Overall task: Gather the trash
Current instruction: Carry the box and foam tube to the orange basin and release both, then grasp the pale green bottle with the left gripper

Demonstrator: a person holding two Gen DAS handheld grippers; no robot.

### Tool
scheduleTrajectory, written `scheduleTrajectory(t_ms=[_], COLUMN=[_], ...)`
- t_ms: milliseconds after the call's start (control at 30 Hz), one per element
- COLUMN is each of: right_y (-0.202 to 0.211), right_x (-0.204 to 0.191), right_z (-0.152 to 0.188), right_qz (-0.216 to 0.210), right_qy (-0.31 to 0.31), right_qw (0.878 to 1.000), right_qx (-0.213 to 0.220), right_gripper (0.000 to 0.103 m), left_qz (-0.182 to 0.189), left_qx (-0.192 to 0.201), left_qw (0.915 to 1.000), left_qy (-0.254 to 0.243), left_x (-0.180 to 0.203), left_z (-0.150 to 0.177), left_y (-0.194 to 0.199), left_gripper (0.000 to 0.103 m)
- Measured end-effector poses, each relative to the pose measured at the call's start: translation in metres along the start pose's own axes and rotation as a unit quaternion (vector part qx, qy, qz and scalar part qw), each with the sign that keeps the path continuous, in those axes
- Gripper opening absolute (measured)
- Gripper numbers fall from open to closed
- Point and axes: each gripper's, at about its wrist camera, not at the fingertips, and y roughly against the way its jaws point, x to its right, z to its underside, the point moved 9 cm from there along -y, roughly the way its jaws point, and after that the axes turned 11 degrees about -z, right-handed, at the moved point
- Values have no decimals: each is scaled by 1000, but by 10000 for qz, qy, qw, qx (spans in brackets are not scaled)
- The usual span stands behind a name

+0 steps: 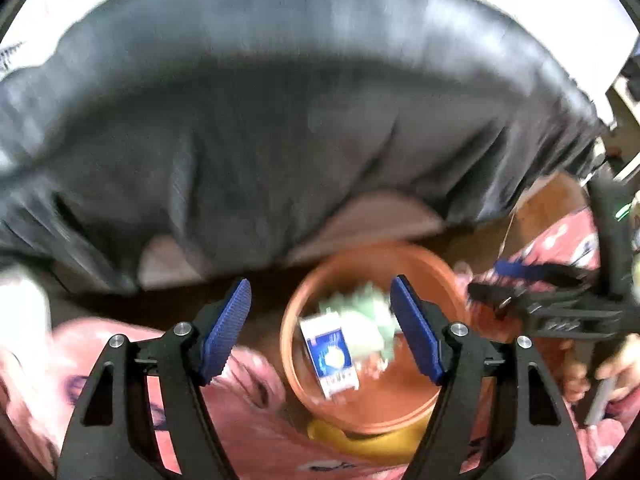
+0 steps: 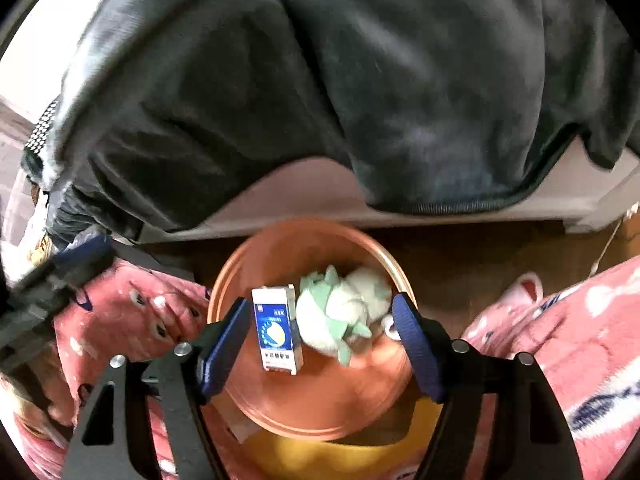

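Note:
An orange basin [image 1: 400,400] [image 2: 320,400] sits low in front of me. Inside lie a blue and white carton [image 1: 330,356] [image 2: 276,332] and a crumpled green and white wad [image 1: 368,316] [image 2: 340,308]. My left gripper [image 1: 320,292] hangs open above the basin's left half, with nothing between its blue pads. My right gripper [image 2: 320,306] is open too, its fingers straddling the carton and the wad from above without touching them. In the left wrist view the right gripper [image 1: 486,280] reaches in from the right edge, over the basin's rim.
A dark grey blanket [image 2: 360,100] drapes over a bed edge behind the basin. Pink patterned trouser legs [image 2: 560,340] [image 1: 240,392] flank the basin. Something yellow [image 2: 304,456] shows under it. A pink slipper [image 2: 528,288] lies on the brown wooden floor [image 2: 460,260].

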Motion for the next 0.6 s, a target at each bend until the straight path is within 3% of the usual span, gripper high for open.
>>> scheduleTrajectory(t_ms=[167, 300, 467, 600], right_y=[12, 17, 17, 14], right_x=[-25, -40, -48, -50], right_z=[-5, -3, -2, 0], right_qz=[91, 159, 211, 305], right_qy=[571, 1019, 1363, 1545], right_qw=[9979, 9938, 9892, 9862], right_qx=[283, 410, 488, 511], right_gripper=[74, 76, 76, 78], left_qz=[-252, -617, -791, -1008], left_qx=[926, 1160, 1469, 1133], left_qw=[9953, 9908, 9855, 9883], left_qy=[163, 332, 300, 157], left_x=[-29, -64, -93, -113], left_z=[-69, -140, -233, -294], left_y=[58, 69, 53, 4], left_gripper=[83, 83, 83, 83])
